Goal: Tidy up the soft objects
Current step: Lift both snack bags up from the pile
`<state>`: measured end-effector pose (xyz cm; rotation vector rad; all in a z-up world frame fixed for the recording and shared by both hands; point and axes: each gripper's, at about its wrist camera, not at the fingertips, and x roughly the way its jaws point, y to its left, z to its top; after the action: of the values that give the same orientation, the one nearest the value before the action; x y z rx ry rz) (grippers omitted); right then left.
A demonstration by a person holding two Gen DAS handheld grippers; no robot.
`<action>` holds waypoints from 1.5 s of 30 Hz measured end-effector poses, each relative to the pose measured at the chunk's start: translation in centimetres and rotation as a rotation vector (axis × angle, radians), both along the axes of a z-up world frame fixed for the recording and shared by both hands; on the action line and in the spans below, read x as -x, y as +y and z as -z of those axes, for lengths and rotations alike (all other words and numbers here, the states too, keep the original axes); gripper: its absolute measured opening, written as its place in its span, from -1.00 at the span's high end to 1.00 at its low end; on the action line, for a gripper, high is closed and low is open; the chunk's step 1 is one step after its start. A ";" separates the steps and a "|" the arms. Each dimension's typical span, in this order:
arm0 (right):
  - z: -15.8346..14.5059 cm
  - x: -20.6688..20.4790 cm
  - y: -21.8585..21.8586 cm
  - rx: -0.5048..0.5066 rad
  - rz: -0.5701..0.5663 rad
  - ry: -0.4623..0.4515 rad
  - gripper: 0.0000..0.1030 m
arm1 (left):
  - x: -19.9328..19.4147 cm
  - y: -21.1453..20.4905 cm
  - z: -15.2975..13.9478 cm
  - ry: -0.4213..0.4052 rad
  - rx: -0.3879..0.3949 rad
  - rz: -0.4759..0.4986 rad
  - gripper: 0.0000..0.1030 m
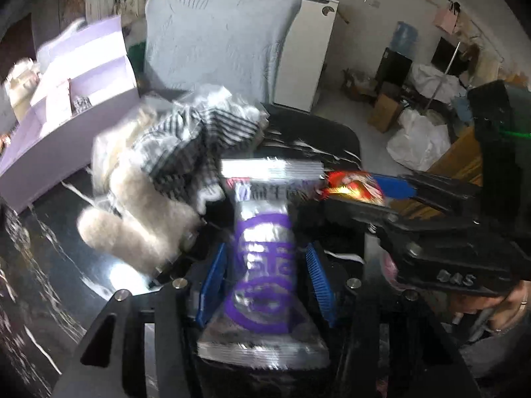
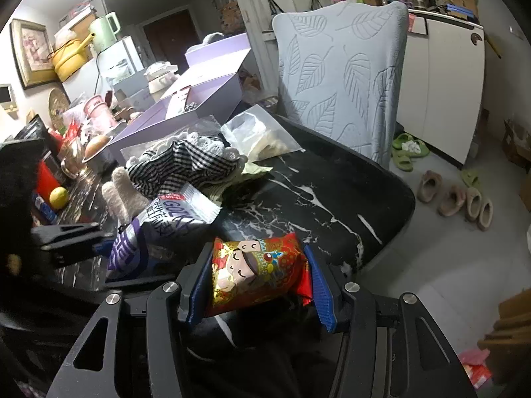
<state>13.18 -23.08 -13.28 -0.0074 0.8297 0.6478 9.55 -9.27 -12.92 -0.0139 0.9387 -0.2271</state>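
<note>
Right now left tongs (image 1: 265,278) clamped on a silver-purple snack packet (image 1: 264,265), blue pads (image 1: 320,280) pressing both sides of it; packet stands lengthwise between the fingers, top end near the pile. Left view is motion-blurred. Right tongs (image 2: 259,282) clamped on a red snack packet (image 2: 257,273) with a cartoon face, pads on its left and right edges. Both packets are over the near part of the black marble worktop (image 2: 332,199); can't tell if either touches the surface. In the left view the right tongs (image 1: 398,189) come in from the right, red packet (image 1: 353,187) just beside the silver one's top.

Behind the packets: checked black-white cloth (image 2: 186,165) piled on the worktop, fluffy cream plush (image 1: 132,219) beside and partly under it, clear plastic bag (image 2: 262,136) with pale stuff further back. Lilac open box (image 2: 199,99) at left rear. Chair with pale blue leaf-pattern cover (image 2: 341,76) behind the worktop. Slippers (image 2: 454,199) on the floor at right.
</note>
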 end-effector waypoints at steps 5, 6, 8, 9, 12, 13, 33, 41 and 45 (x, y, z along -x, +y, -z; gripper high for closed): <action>-0.1 0.2 0.2 0.023 -0.011 -0.004 -0.02 | -0.3 0.1 0.2 -0.013 -0.026 -0.008 0.26; -0.1 0.2 0.3 0.020 -0.012 -0.002 -0.02 | -0.3 0.1 0.2 -0.010 -0.028 -0.007 0.31; 0.0 0.4 0.3 -0.001 -0.019 0.011 -0.02 | -0.1 0.3 0.1 -0.004 -0.018 -0.006 0.36; 0.0 0.6 0.3 -0.010 -0.025 0.016 -0.02 | 0.0 0.5 0.0 -0.001 -0.003 -0.009 0.37; 0.0 1.0 0.4 -0.012 -0.030 0.019 -0.02 | 0.5 0.9 -0.1 0.019 0.047 -0.022 0.38; 0.0 1.1 0.4 -0.013 -0.030 0.021 -0.02 | 0.7 1.0 -0.2 0.020 0.053 -0.027 0.38; -1.8 6.4 3.7 -0.040 -0.092 0.026 -0.02 | 7.5 5.8 -2.9 -0.050 0.128 -0.169 0.38; -2.4 9.4 6.3 -0.045 -0.156 0.007 -0.02 | 10.3 8.1 -3.8 -0.077 0.143 -0.242 0.38; -2.6 10.3 7.2 -0.048 -0.179 0.003 -0.02 | 11.6 9.0 -4.3 -0.087 0.152 -0.267 0.38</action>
<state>2.89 -15.92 -10.66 -0.0374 0.8223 0.8361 -2.06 -0.25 -8.60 -0.2662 0.8213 -0.0503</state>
